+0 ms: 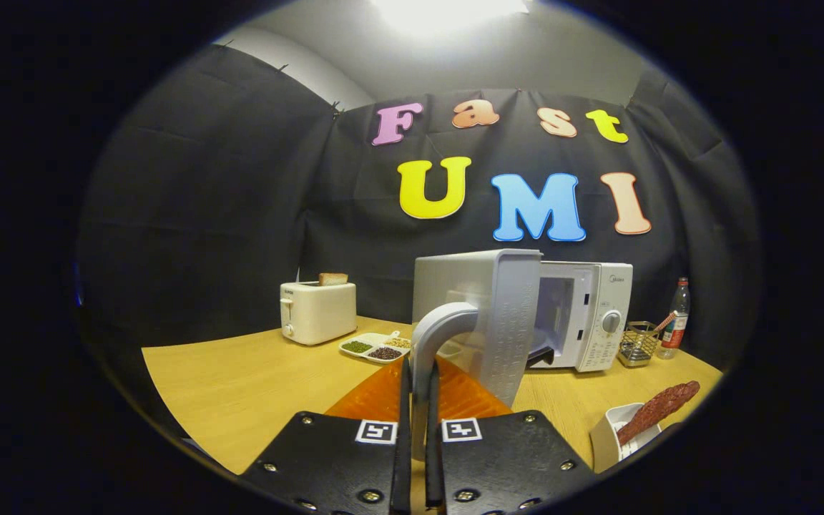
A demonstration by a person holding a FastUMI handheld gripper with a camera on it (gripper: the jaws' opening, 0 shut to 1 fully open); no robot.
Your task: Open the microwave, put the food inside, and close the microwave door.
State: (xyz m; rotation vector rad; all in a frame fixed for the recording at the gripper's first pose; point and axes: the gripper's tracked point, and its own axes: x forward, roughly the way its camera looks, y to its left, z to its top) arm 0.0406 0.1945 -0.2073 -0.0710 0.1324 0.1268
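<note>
Gripper point(418, 400) clenched on the door handle point(435, 336); swing microwave door point(487, 315) fully wide — follow its arc; 2 fingers firm.

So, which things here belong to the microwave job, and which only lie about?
Job: microwave, its open door, door handle clamped between the gripper fingers, food in its white tray.
Lying about: toaster, sectioned dish, wire basket, bottle.

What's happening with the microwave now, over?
Gripper shut on door handle. Microwave door swung open. Food waiting on tray, nothing blocking.
</note>
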